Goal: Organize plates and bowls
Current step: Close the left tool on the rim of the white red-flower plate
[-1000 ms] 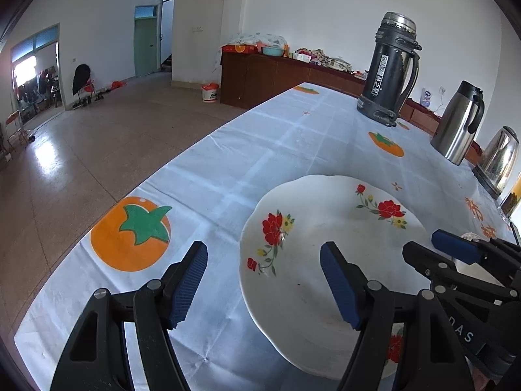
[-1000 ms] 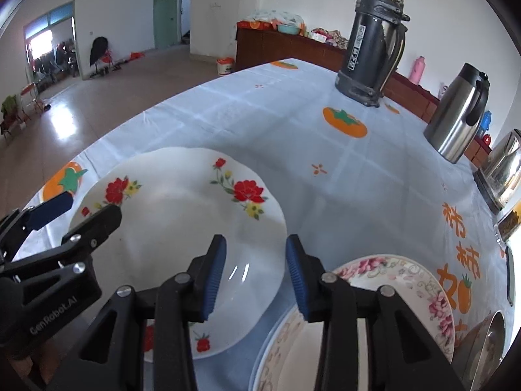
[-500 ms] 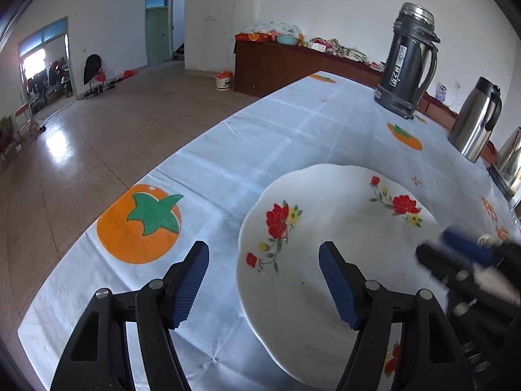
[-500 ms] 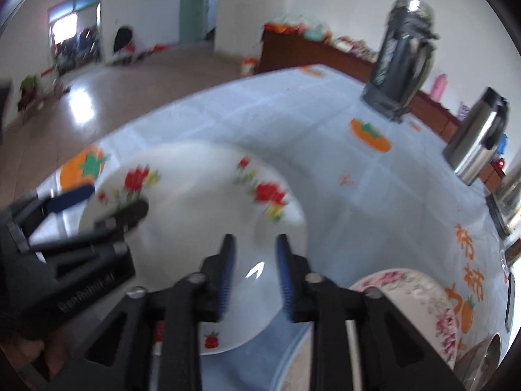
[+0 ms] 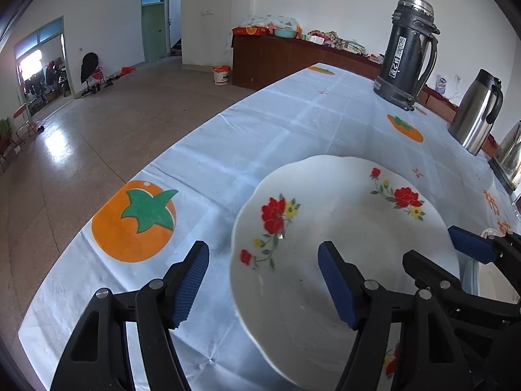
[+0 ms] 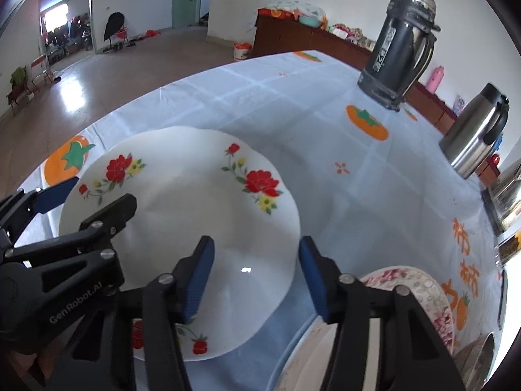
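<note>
White porcelain fills both views: a scalloped plate with red flowers [image 5: 345, 238] lies flat on the pale blue tablecloth [image 5: 276, 123], close to the table's near edge. Left gripper [image 5: 263, 280] hovers low with jaws spread wide, straddling the plate's rim at 9 o'clock, nothing between the pads. Right gripper [image 6: 255, 275] is over the plate's 4 o'clock edge, jaws parted too and holding nothing. At 5 o'clock in the right wrist view, a pink-rimmed floral plate [image 6: 423, 290] sits just beside the white one. Far off at 1 o'clock stand a black thermos [image 5: 407, 52] and a steel carafe [image 5: 477, 110].
</note>
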`<state>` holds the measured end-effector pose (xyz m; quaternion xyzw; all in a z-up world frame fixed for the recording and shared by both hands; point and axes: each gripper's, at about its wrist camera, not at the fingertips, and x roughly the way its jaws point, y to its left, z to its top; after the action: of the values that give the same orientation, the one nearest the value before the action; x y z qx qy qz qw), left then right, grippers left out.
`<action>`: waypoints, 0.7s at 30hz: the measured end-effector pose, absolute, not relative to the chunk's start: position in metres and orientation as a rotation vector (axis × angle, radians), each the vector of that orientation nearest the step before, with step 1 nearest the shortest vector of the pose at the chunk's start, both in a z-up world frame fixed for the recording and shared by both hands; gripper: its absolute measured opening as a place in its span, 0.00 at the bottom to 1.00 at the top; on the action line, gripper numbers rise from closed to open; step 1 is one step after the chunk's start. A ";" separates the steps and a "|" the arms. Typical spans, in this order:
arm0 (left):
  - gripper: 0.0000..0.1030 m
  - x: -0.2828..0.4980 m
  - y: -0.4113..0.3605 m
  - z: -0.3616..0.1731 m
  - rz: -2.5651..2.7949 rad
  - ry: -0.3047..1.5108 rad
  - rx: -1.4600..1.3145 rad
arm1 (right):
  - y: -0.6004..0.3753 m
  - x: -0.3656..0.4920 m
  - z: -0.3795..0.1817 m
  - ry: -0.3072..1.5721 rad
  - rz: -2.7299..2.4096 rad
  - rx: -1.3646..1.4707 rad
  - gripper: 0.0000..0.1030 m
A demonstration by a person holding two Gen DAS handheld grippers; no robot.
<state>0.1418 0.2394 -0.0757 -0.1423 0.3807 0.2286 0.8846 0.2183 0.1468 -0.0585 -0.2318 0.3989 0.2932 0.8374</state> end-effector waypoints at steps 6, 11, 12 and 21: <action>0.37 0.136 0.249 -0.079 0.521 0.790 -0.343 | 0.128 0.218 -0.054 0.841 0.663 -0.385 0.19; 0.37 0.137 0.247 -0.079 0.505 0.789 -0.334 | 0.126 0.208 -0.052 0.801 0.657 -0.400 0.18; 0.36 0.136 0.246 -0.078 0.503 0.784 -0.332 | 0.124 0.208 -0.051 0.796 0.657 -0.390 0.18; 0.35 0.122 0.249 -0.069 0.480 0.689 -0.369 | 0.115 0.186 -0.036 0.693 0.659 -0.368 0.18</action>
<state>0.1218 0.2494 -0.0685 -0.1779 0.3327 0.2319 0.8966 0.1862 0.1154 -0.0355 -0.1760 0.3318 0.3151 0.8716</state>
